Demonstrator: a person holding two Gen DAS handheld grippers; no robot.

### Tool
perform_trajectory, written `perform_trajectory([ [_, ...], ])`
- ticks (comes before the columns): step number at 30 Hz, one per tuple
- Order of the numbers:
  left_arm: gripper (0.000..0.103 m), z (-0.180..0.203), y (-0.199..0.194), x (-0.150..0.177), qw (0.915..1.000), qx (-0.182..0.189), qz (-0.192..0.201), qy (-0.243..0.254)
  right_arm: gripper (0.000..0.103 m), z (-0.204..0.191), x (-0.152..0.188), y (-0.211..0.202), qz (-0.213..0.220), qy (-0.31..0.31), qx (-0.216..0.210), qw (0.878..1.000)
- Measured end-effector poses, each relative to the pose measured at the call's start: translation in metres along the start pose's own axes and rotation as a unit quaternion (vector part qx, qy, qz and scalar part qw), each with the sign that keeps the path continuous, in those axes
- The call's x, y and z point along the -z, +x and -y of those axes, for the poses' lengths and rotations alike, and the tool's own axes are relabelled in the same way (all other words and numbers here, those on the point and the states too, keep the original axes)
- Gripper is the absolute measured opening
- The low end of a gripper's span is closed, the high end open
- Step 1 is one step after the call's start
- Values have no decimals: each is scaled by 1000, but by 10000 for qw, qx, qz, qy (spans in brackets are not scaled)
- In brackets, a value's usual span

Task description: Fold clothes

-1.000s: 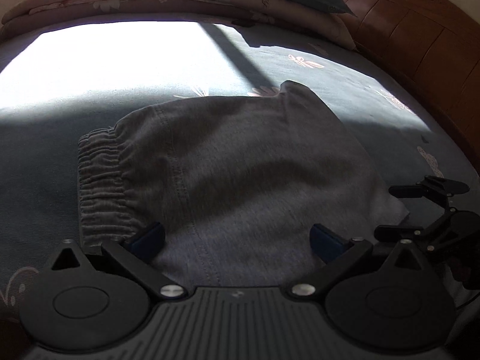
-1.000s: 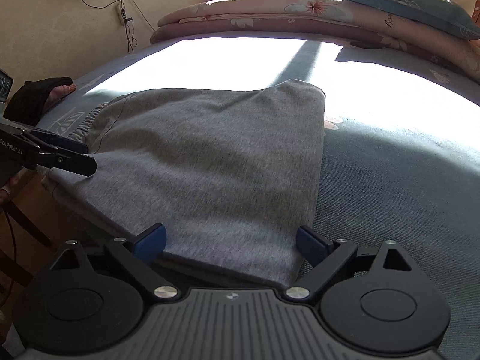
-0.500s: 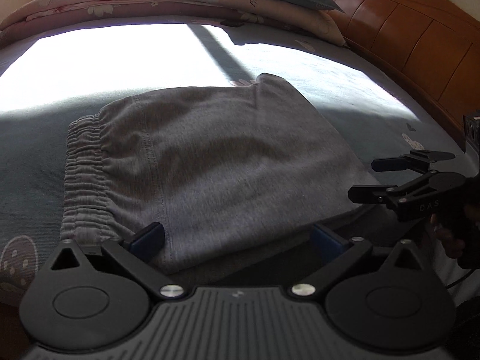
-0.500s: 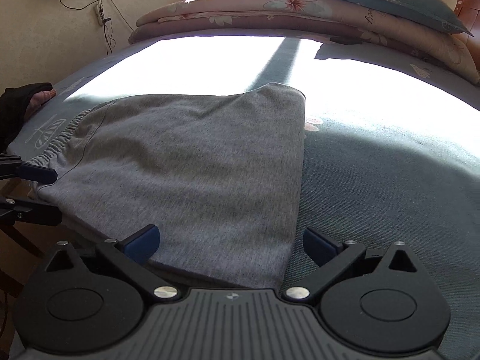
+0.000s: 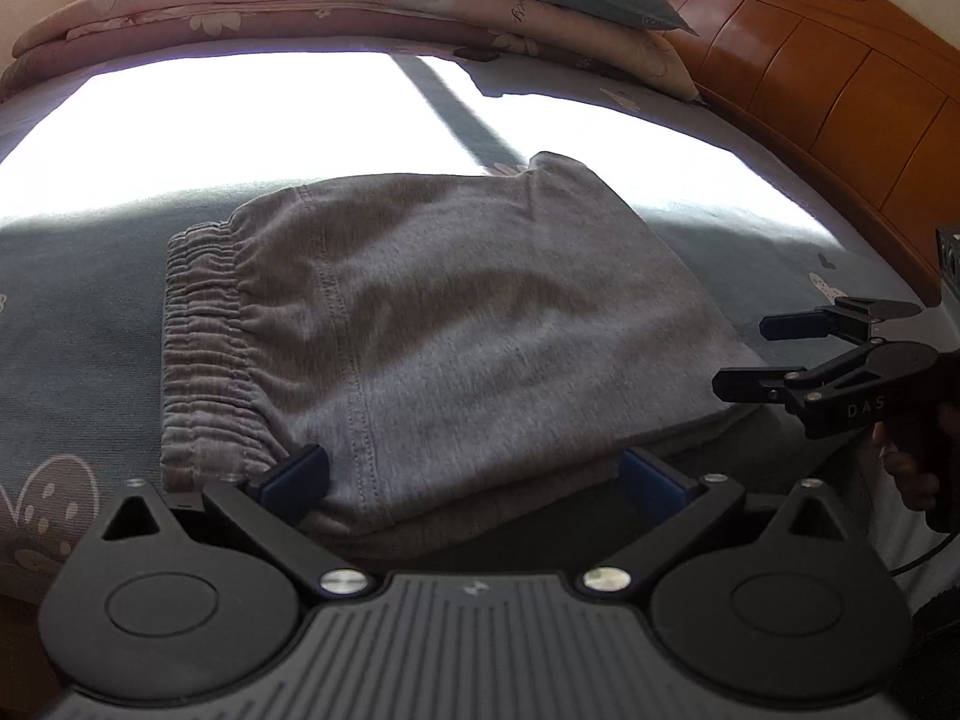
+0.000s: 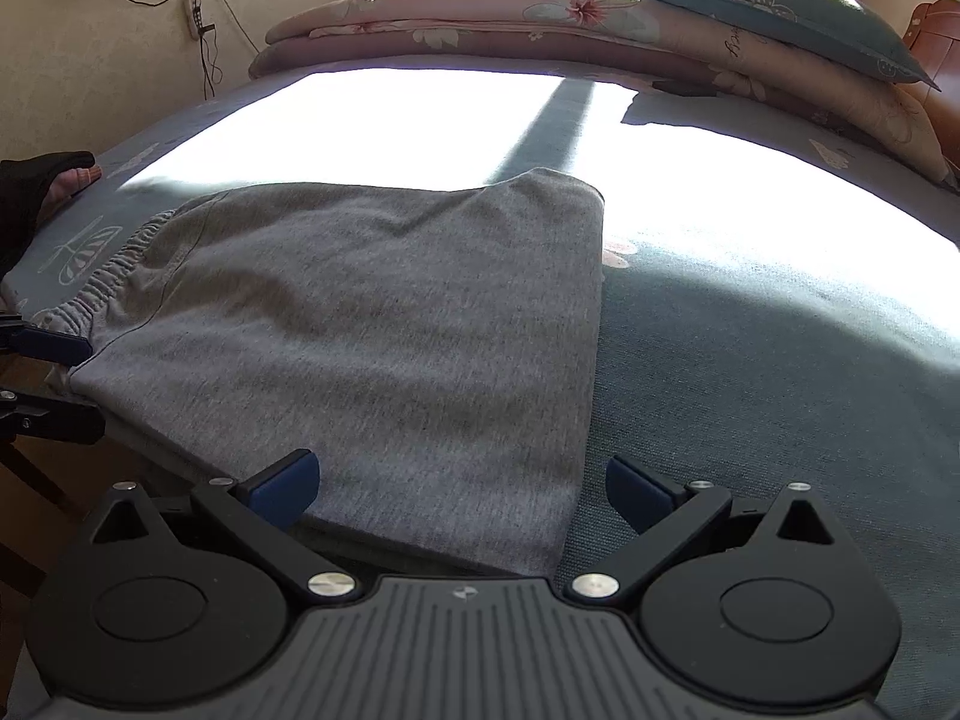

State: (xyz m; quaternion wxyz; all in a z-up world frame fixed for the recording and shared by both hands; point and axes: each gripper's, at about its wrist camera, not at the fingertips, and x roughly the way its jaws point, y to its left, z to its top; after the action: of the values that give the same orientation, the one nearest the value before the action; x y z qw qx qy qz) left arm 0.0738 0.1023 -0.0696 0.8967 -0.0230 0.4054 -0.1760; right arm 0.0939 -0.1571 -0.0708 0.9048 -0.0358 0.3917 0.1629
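Both your grippers stand wide open, empty: left gripper (image 5: pixel 474 480) at the near edge of the folded grey trousers (image 5: pixel 456 330) by the elastic waistband (image 5: pixel 204 354), right gripper (image 6: pixel 459 489) at the opposite end. Bedsheet (image 6: pixel 750 360) beyond lies bare toward the stacked quilts (image 6: pixel 480 18).

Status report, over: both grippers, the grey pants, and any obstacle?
Left gripper open, empty, at near edge. Right gripper open, empty. Grey pants folded, flat on bed. No obstacle seen around pants.
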Motion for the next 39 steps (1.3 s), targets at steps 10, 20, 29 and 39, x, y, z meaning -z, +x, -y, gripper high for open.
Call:
perform_trajectory([
  [10,102,-12,-7,-69,9971,-278,694,161,103,4,-17,-1,-357,226,176,9990],
  [20,102,-59,60,-83,9956,-565,20,-752,103,8,-39,1,-452,220,222,9985],
  [29,102,-64,48,-104,9944,-250,314,-976,103,24,-93,7,-187,121,-248,9994],
  [39,102,-76,77,-103,9926,-193,78,-1195,103,59,-180,94,-189,1095,-2086,9717],
])
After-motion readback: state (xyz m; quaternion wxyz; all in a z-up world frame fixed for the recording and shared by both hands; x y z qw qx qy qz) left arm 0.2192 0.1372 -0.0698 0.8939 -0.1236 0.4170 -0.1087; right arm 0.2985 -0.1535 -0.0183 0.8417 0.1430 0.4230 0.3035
